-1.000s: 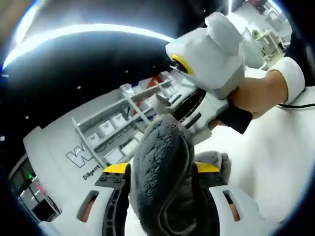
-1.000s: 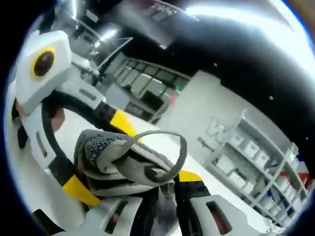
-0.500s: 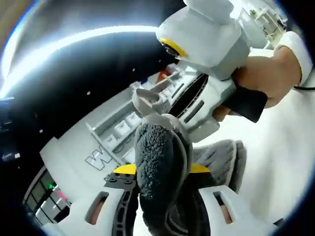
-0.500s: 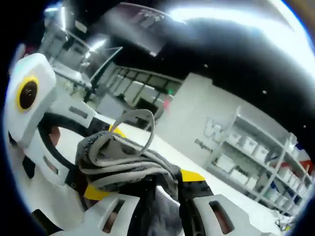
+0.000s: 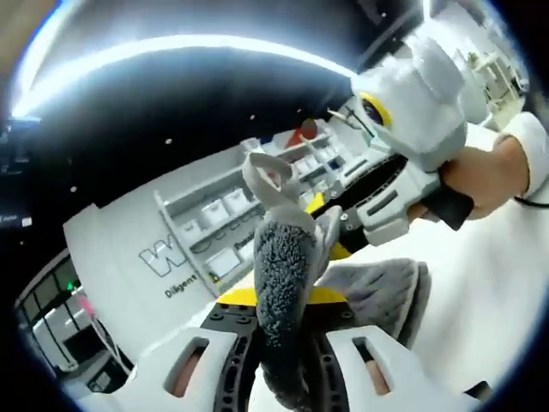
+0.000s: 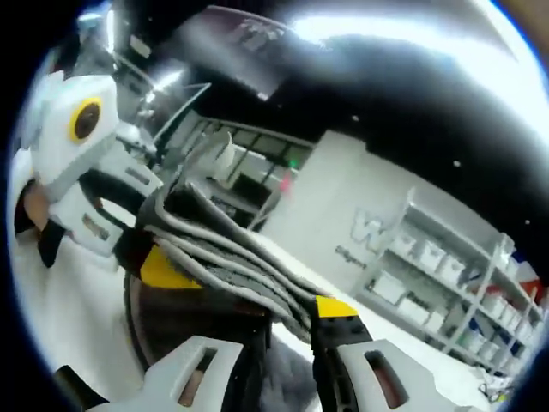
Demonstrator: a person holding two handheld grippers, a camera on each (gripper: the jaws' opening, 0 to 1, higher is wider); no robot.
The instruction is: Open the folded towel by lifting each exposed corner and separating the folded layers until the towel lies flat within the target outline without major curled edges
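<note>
The grey towel stands bunched and upright between the jaws of my left gripper, which is shut on it. Its hanging loop sticks up on top, and a flap of towel trails right over the white table. A hand holds the right gripper just beyond the towel. In the right gripper view the towel runs in taut layered bands from my right gripper, shut on it, up and left toward the left gripper.
Both views tilt upward at the room. White shelving with bins and a white wall with lettering stand behind the table. The same shelving appears at the right of the right gripper view. Bright ceiling lights run overhead.
The two grippers have drawn apart. In the right gripper view the bunched towel has pulled out into stretched bands; in the left gripper view the other gripper has moved away to the right.
</note>
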